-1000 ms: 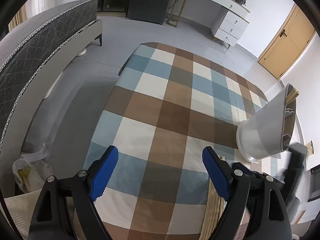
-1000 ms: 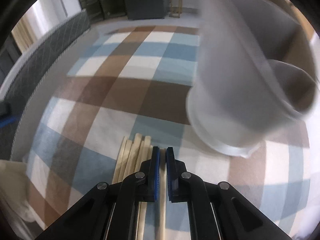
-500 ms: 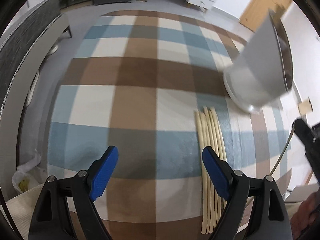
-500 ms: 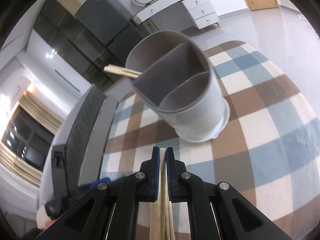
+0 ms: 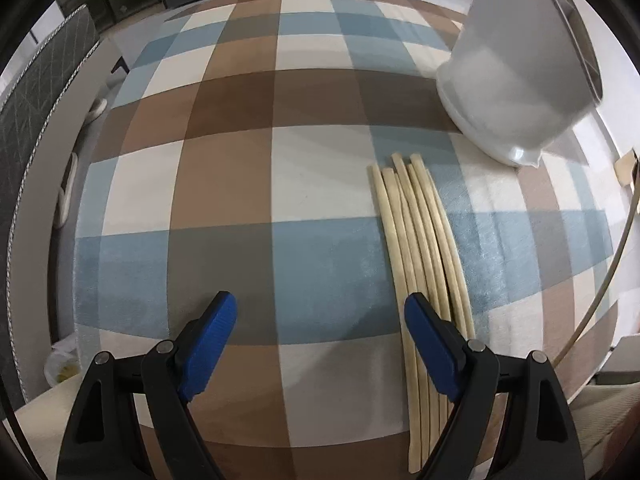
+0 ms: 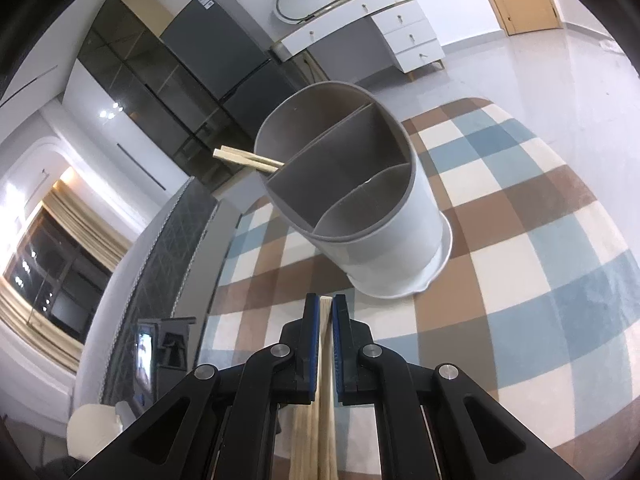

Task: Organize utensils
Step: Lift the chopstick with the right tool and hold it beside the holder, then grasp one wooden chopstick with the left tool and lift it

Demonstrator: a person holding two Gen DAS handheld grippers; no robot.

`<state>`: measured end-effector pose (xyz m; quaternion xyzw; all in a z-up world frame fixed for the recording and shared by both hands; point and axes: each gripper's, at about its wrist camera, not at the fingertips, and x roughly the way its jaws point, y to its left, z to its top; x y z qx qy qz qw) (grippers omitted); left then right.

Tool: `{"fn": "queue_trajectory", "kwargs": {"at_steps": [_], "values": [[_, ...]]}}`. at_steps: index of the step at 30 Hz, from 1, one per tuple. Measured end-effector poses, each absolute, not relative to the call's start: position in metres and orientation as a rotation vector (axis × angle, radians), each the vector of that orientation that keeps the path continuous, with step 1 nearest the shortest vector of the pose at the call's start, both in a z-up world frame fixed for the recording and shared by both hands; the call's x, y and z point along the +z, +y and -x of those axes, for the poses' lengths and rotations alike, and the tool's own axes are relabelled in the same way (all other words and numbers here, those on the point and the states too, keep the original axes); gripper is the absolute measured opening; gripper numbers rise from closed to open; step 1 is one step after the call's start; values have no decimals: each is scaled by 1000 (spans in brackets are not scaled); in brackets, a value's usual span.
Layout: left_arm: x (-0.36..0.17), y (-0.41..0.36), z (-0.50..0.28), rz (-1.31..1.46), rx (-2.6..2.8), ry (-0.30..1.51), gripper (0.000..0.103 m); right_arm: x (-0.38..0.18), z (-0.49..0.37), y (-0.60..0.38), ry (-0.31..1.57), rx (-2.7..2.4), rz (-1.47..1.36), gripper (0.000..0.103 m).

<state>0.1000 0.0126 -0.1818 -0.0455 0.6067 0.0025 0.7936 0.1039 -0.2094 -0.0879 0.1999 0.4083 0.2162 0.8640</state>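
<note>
A white utensil holder (image 6: 360,200) with three grey compartments stands on the checked tablecloth (image 6: 540,264); two wooden chopsticks (image 6: 248,158) stick out of its far-left compartment. It also shows in the left wrist view (image 5: 516,64). Several wooden chopsticks (image 5: 420,240) lie side by side on the cloth in front of it. My right gripper (image 6: 325,304) is shut on a chopstick (image 6: 324,340), held above the cloth just short of the holder. My left gripper (image 5: 320,320) is open and empty, its right finger over the near ends of the lying chopsticks.
The table has a rounded edge, with grey floor beyond it. A grey quilted bed (image 5: 36,92) runs along the left. A dark cabinet (image 6: 224,52) and a white drawer unit (image 6: 400,28) stand at the far wall. A thin cable (image 5: 612,264) curves at the table's right edge.
My right gripper has lifted a chopstick from the row and tilted up toward the holder's open top. My left gripper has moved forward over the table; the chopstick row now lies near its right finger.
</note>
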Motion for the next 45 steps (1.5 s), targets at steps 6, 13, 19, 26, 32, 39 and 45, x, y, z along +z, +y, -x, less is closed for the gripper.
{"fn": "queue_trajectory", "kwargs": {"at_steps": [6, 13, 19, 26, 32, 39, 45], "values": [[-183, 16, -107, 91, 11, 1306, 83, -88, -104, -213, 852, 445, -433, 6], [-184, 5, -114, 87, 9, 1314, 83, -95, -107, -213, 876, 435, -438, 6], [-182, 1, -114, 60, 27, 1313, 85, -97, -107, -216, 883, 432, -440, 6], [-185, 4, -111, 62, 52, 1332, 84, -98, -107, -220, 883, 422, -454, 6], [-183, 9, -116, 93, 63, 1325, 82, -93, -105, -215, 873, 437, -430, 6], [-183, 9, -133, 92, 93, 1283, 73, -91, -106, -220, 861, 423, -446, 6], [-175, -13, -142, 57, 30, 1294, 10, -88, -108, -223, 858, 430, -456, 6]]}}
